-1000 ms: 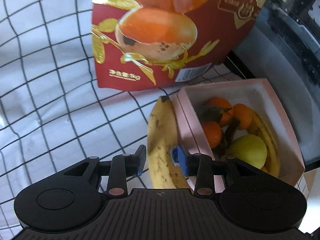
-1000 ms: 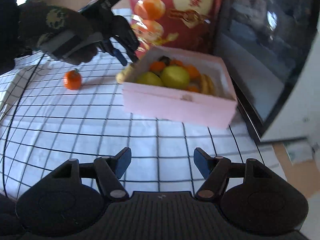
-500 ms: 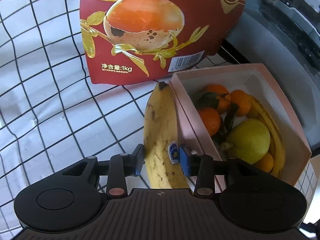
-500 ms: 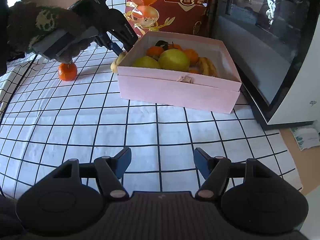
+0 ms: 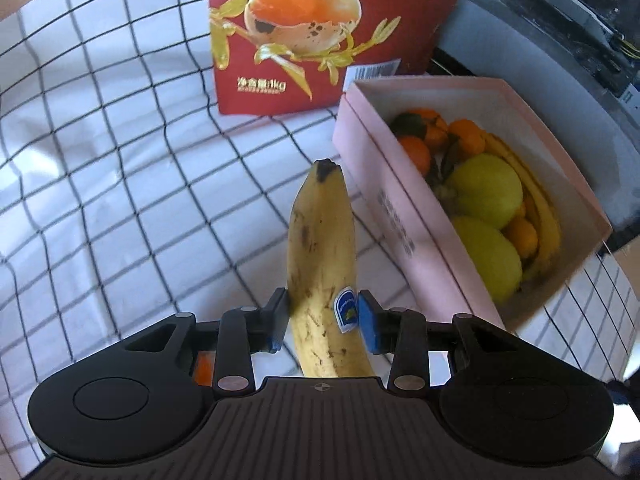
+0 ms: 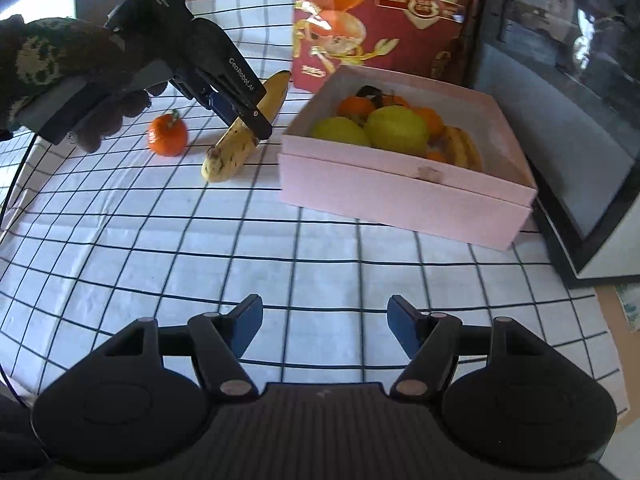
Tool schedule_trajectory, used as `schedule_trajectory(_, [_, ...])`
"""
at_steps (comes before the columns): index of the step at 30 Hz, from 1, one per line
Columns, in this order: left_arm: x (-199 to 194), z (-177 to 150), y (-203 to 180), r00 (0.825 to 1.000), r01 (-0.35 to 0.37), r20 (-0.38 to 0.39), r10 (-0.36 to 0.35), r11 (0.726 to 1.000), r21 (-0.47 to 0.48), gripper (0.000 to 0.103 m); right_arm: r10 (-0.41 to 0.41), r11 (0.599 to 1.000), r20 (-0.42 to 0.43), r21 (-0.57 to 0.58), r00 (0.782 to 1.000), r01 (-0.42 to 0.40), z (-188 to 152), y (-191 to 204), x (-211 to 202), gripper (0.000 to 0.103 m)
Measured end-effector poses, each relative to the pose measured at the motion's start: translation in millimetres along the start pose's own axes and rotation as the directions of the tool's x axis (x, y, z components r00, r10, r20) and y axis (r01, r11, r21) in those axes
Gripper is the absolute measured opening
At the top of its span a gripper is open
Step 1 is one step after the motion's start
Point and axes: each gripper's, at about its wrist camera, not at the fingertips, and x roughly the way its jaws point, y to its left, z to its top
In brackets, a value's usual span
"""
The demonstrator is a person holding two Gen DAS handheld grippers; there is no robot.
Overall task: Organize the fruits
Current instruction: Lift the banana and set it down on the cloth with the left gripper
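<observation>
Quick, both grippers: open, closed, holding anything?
Left gripper: closed on the banana.
Right gripper: open, holding nothing.

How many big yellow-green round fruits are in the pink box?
2. One yellow-green round fruit sits mid-box beside the small oranges; the other yellow-green round fruit lies by the pink cardboard box's front wall. More could hide beneath them.
</observation>
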Motion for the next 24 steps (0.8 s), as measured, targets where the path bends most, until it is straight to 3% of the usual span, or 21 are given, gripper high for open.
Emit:
schedule_trajectory(12, [-60.4,-79.2,-0.2,0.995,0.023,0.094,-0.015,0.996,-0.083,0.041,0.031,0.998,-0.014,-0.049,0.999,-0.032,-5.0,15.2,8.3,0.069])
schedule_trajectory(19, [-64.5,-89.9,9.2,0.99,0.024,0.144,0.001,0.985,-0.172,0.042,0.048,0.996,-0.032,-0.077,0.998,-0.051,-8.5,23.8,13.3,0.069])
schedule_trajectory(24, [-46.3,-82.9,3.7,0.987,-0.001,0.159,0.028,0.985,-0.172,0.042,0.062,0.993,-0.038,-0.101,0.997,-0.066,-8.8,30.0,14.0,0.069])
